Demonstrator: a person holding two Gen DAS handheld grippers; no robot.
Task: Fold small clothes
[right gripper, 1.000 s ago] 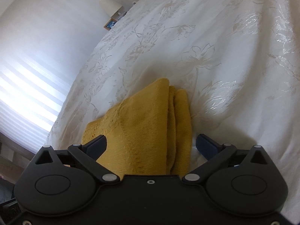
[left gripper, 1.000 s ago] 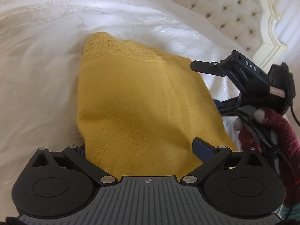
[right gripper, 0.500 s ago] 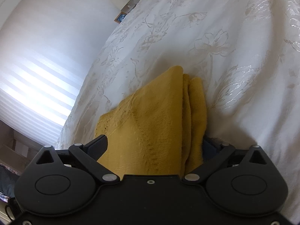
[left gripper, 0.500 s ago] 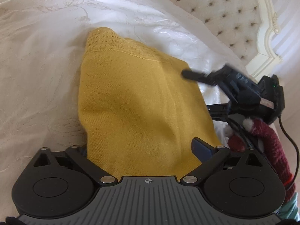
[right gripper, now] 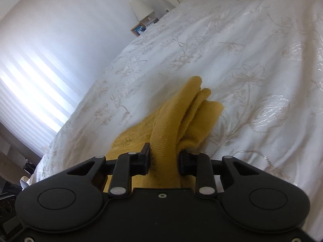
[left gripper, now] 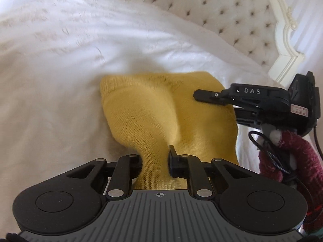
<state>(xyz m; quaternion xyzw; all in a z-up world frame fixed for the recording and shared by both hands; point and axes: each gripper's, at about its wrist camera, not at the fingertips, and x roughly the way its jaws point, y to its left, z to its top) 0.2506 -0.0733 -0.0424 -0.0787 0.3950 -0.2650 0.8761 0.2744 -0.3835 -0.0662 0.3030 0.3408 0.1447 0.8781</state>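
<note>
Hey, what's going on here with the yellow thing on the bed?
A person is folding a small yellow knit garment on a white bedspread, using a handheld gripper in each hand. The left gripper is shut on a bunched bit of the garment's near edge. The right gripper is shut on another part, where several folded layers stack up. The cloth looks partly folded and gathered up, not lying flat.

Both the left gripper (left gripper: 155, 162) and right gripper (right gripper: 164, 159) have closed, seemingly pinching the yellow garment (left gripper: 161, 109).
</note>
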